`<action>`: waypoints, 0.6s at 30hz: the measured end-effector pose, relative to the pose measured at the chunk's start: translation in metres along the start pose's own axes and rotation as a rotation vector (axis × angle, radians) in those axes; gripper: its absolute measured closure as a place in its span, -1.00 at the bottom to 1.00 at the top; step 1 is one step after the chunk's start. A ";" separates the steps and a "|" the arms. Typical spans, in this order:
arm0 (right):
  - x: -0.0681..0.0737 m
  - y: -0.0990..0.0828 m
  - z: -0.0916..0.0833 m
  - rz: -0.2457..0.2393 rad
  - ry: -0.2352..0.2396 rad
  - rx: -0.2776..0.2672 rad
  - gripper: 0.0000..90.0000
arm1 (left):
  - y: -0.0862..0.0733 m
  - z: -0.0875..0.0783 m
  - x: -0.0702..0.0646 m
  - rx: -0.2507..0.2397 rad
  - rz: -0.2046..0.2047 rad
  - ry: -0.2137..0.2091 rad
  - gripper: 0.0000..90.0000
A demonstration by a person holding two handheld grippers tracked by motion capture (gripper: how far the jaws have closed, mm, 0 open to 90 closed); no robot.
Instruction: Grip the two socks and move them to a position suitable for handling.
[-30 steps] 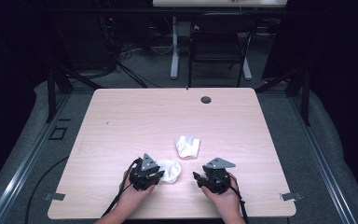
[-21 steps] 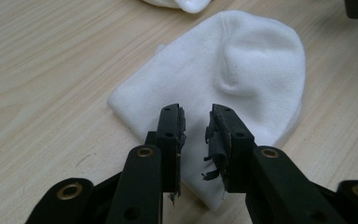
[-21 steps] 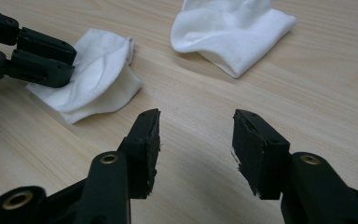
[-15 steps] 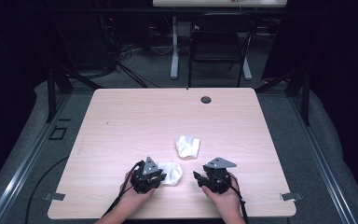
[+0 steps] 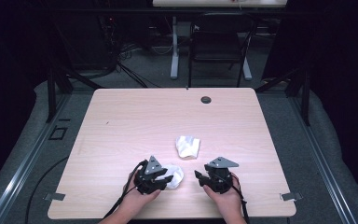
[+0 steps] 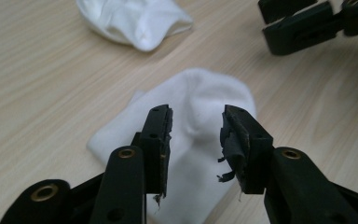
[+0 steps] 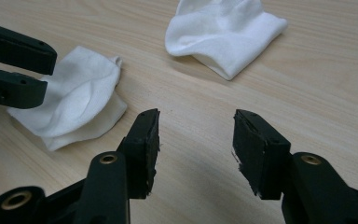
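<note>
Near the front edge of the pale wooden table (image 5: 121, 121), the small white cotton sock (image 6: 200, 107) lies flat. Left gripper (image 6: 195, 128) jaws have just been opening – nothing pinched; right gripper (image 7: 196, 135) spread. Advise re-gripping the cuff edge squarely – the second, crumpled white sock (image 5: 187, 146) sits nearer the middle.

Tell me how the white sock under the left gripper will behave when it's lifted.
The near sock lies crumpled and flat on the table, so it is probably floppy and will droop from whichever edge is pinched. It looks like thin, soft knit, so likely very light. Folded layers show in the right gripper view, so a pinch may catch only the top one and let it unfold.
</note>
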State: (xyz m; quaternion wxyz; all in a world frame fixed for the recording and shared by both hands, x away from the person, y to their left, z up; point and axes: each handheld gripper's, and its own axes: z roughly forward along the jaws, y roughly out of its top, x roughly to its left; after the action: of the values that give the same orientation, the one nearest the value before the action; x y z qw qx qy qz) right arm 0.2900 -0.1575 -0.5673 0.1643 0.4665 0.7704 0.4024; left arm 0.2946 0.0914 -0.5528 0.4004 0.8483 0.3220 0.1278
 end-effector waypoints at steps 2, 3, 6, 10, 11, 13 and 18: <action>-0.001 0.000 0.000 0.005 0.001 -0.010 0.13 | 0.007 0.004 -0.008 -0.003 0.009 -0.008 0.31; -0.001 0.000 0.000 0.008 0.001 -0.012 0.12 | 0.008 0.006 -0.011 0.000 0.013 -0.013 0.31; -0.002 0.000 -0.001 0.006 -0.005 -0.008 0.12 | 0.009 0.010 -0.016 0.005 0.015 -0.020 0.31; -0.004 0.000 -0.002 0.014 0.000 -0.007 0.12 | 0.010 0.018 -0.022 0.017 0.022 -0.012 0.31; -0.005 0.000 -0.002 0.015 -0.004 -0.008 0.12 | 0.009 0.021 -0.022 0.027 0.023 -0.016 0.27; -0.006 0.000 -0.003 0.018 -0.003 -0.008 0.11 | 0.007 0.025 -0.023 0.038 0.032 -0.001 0.23; -0.006 0.000 -0.002 0.029 0.000 -0.016 0.11 | 0.002 0.032 -0.022 0.053 0.026 0.002 0.24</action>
State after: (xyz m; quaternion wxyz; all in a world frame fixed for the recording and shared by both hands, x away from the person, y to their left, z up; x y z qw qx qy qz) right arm 0.2914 -0.1636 -0.5667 0.1623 0.4762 0.7603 0.4110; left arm 0.2935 0.0573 -0.5712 0.3757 0.8627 0.3146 0.1250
